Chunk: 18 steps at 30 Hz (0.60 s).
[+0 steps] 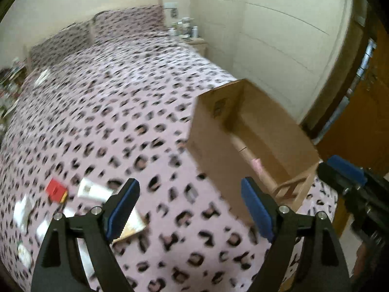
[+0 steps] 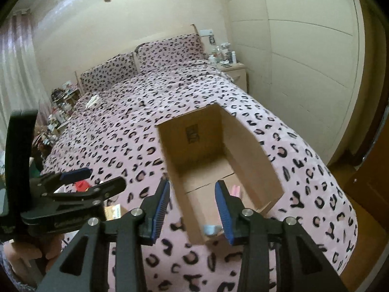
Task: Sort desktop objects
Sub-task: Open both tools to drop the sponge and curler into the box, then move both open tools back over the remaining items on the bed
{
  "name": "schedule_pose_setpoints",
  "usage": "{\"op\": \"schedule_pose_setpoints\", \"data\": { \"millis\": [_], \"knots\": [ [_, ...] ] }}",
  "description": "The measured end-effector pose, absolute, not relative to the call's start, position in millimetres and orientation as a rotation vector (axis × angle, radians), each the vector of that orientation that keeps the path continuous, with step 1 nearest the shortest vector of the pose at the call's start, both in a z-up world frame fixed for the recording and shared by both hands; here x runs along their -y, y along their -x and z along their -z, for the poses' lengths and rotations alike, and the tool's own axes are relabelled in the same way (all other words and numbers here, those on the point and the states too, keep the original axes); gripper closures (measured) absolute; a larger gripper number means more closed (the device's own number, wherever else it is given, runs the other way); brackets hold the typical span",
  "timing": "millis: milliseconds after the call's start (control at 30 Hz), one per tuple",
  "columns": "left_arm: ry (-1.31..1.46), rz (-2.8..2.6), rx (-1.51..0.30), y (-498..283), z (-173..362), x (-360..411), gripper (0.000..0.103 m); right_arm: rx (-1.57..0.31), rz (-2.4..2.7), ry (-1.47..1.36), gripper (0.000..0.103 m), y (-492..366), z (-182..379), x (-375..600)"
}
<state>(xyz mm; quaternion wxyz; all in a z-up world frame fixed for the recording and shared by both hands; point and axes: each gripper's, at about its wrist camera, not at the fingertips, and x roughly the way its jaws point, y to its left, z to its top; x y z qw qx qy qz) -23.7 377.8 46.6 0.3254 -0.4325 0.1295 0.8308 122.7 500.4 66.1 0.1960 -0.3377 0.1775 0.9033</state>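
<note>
An open cardboard box [image 2: 194, 131] stands on the bed, with a pink item [image 2: 235, 189] and a pale blue item [image 2: 211, 230] on its floor. My right gripper [image 2: 193, 183] hangs over the box's near left corner, open with nothing between its blue pads. My left gripper [image 1: 189, 185] is wide open and empty over the bedspread, left of the box [image 1: 214, 150]. Further left lie a red box [image 1: 56, 189], a white tube [image 1: 92, 189], a tan card [image 1: 131, 226] and several blurred white pieces. Each view shows the other gripper: the left [image 2: 102, 177], the right [image 1: 345, 170].
The pink leopard-print bedspread [image 2: 121, 133] covers the whole bed. A nightstand with bottles [image 2: 233, 69] stands at the head, beside a cream wardrobe [image 2: 304, 60]. A cluttered shelf [image 2: 63, 99] is at the far left. A hand [image 2: 29, 250] holds the left gripper.
</note>
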Motion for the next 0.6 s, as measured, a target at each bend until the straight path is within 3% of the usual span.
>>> {"op": "schedule_pose_setpoints", "data": {
  "millis": [600],
  "knots": [
    [1.421, -2.445, -0.176, 8, -2, -155, 0.016, -0.439, -2.717, 1.175, 0.063, -92, -20, -355]
  ]
}}
